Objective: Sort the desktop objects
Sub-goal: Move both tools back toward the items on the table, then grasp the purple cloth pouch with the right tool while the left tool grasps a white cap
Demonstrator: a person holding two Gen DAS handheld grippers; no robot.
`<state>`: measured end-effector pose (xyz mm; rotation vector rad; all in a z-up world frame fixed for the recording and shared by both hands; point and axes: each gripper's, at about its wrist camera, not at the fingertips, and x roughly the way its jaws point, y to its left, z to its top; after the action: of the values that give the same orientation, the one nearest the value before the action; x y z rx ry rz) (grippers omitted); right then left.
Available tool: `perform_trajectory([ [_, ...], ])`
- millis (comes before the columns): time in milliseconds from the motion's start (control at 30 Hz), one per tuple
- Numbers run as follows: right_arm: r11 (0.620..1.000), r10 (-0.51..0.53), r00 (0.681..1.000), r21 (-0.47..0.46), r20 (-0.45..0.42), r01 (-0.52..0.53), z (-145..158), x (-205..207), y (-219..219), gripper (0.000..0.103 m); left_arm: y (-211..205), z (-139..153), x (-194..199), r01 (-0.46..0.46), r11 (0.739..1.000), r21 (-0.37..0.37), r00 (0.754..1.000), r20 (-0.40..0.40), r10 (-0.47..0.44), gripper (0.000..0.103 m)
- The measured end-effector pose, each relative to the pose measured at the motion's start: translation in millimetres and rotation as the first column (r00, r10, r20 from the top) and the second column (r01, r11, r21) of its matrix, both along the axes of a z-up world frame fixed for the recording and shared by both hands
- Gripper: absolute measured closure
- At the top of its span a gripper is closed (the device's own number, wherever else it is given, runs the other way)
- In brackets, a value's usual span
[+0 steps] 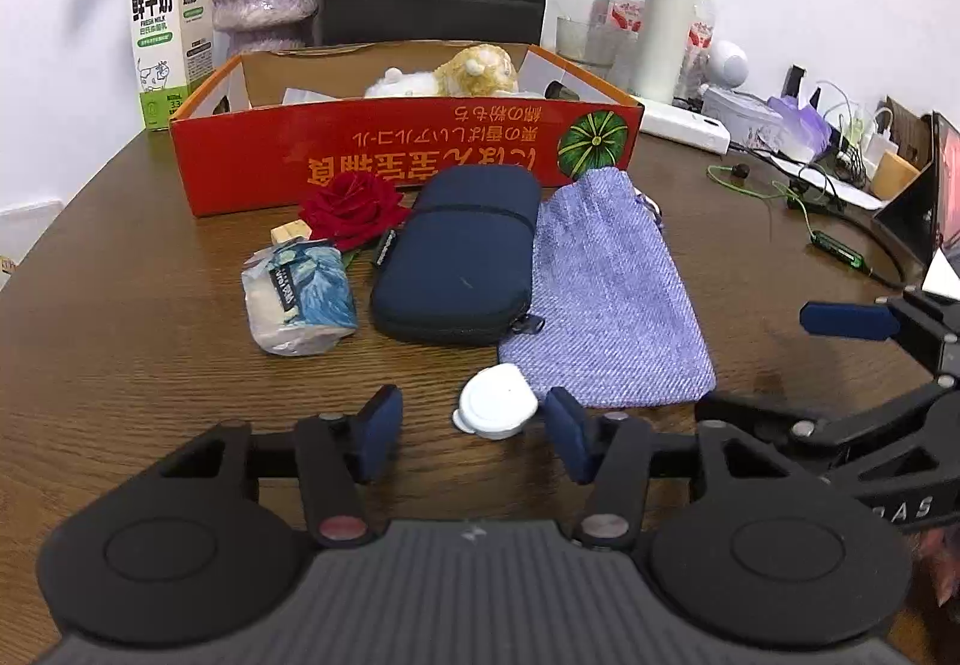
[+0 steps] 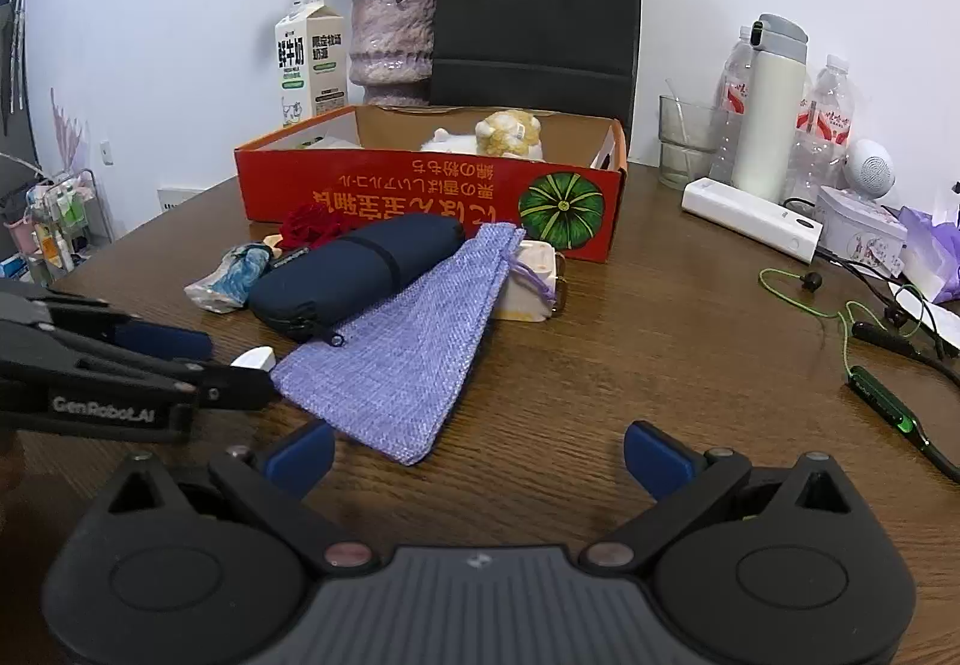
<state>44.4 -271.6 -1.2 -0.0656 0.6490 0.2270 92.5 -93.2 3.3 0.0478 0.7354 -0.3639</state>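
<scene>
Hovering low in the frame, the left gripper (image 1: 474, 428) is bracketing a white cap (image 1: 497, 409), jaws half-open, not pressing. The right gripper (image 2: 477, 455) is gaping wide, empty, beside the purple pouch (image 2: 396, 359).

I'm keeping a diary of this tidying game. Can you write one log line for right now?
left tool: open, around white cap | right tool: open, empty | purple pouch: on table

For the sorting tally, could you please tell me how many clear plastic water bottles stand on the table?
2, possibly more hidden. One clear red-labelled plastic water bottle stands left of the white thermos flask; the other stands right of it, behind the white power strip.
</scene>
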Motion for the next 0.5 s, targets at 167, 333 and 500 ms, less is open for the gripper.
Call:
perform_trajectory([
  [167, 1.0, -0.004, 1.0, 0.009, -0.009, 0.004, -3, 2, -1, 0.0, -2, 1, -1, 0.016, 1.0, -0.025, 1.0, 0.006, -0.016, 0.075],
  [333, 1.0, -0.015, 1.0, 0.018, -0.015, 0.016, -4, 7, -3, 0.0, 0, 1, -6, 0.038, 0.998, -0.048, 0.999, 0.02, -0.037, 0.076],
  [500, 1.0, -0.003, 1.0, 0.03, -0.007, 0.004, 0, 22, 3, 0.003, 15, 13, -7, 0.004, 0.997, -0.077, 0.998, 0.064, 0.001, 0.076],
])
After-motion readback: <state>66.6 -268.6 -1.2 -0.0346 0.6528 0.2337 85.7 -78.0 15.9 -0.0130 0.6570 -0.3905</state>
